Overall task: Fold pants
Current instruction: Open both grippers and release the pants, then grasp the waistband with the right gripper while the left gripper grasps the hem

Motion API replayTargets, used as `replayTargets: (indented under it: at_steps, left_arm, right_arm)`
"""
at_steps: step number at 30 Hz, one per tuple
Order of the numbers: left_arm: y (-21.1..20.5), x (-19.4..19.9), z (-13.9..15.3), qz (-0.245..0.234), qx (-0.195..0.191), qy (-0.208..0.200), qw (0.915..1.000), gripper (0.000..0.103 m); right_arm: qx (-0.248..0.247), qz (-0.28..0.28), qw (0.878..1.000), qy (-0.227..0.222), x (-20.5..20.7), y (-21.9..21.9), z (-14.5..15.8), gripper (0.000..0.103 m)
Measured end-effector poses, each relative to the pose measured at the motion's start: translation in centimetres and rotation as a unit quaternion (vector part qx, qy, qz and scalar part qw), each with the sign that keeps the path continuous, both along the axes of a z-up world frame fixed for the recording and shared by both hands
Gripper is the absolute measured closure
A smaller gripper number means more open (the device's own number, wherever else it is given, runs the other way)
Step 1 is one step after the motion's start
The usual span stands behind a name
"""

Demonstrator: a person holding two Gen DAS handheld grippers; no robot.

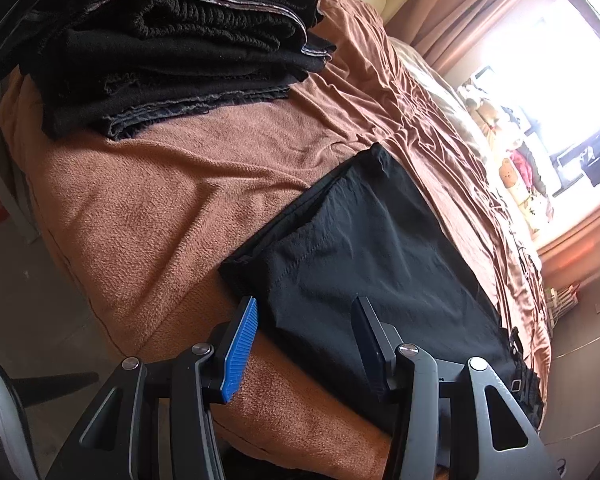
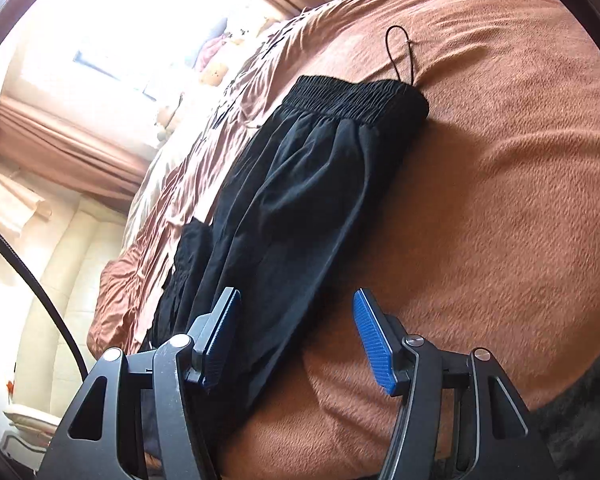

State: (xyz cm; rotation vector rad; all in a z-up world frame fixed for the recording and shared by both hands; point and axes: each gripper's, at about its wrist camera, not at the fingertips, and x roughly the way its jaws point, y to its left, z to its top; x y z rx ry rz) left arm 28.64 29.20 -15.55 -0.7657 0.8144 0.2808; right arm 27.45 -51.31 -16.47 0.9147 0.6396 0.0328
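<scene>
Black pants (image 1: pixel 364 248) lie flat on the brown blanket (image 1: pixel 148 208) of a bed, folded lengthwise. In the right wrist view the pants (image 2: pixel 300 200) run away from me, with the elastic waistband (image 2: pixel 356 100) at the far end and a black drawstring loop (image 2: pixel 400 52) beyond it. My left gripper (image 1: pixel 306 308) stands open over the near corner of the pants, nothing pinched between its blue pads. Just above the near part of the pants, my right gripper (image 2: pixel 296 304) is open too and holds nothing.
A stack of folded dark clothes (image 1: pixel 172 48) sits on the bed at the upper left. Crumpled brown sheet (image 1: pixel 412 104) lies past the pants. A bright window with curtains (image 2: pixel 80 144) and a cream headboard (image 2: pixel 72 248) are behind. The bed edge drops to the floor (image 1: pixel 36 300).
</scene>
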Motion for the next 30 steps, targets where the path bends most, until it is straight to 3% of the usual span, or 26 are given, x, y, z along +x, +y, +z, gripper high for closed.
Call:
replayTargets:
  at_steps: [4,11,17,21,24,30]
  left_arm:
    - [-0.5,0.4,-0.1,0.006,0.005,0.006,1.0,0.052]
    - [-0.9,0.5,-0.1,0.015,0.021,0.019,0.9995,0.052]
    - [0.1,-0.3,1.2,0.032,0.036,0.008,0.9988,0.052]
    - [0.7,-0.1,1.8,0.034,0.041,0.002,0.9986,0.052]
    - [1.0,0.6,1.7,0.026,0.046,0.002,0.9986,0.052]
    - [1.1,2.0,0.2,0.018,0.054,0.026,0.998,0.052]
  right_arm:
    - [-0.009,-0.02,1.0,0.009,1.5,-2.3,0.2,0.046]
    - [0.018,-0.044,0.999,0.01,3.4,-4.7,-0.6,0.046]
    - [0.028,-0.053,0.998,0.004,3.5,-5.3,-0.6,0.046]
    - [0.006,-0.061,0.998,0.01,2.3,-5.1,-0.8,0.076]
    - [0.004,-0.061,0.998,-0.001,1.8,-4.2,-0.3,0.084]
    - [-0.02,-0.064,0.998,-0.015,-0.1,-3.5,1.0,0.085]
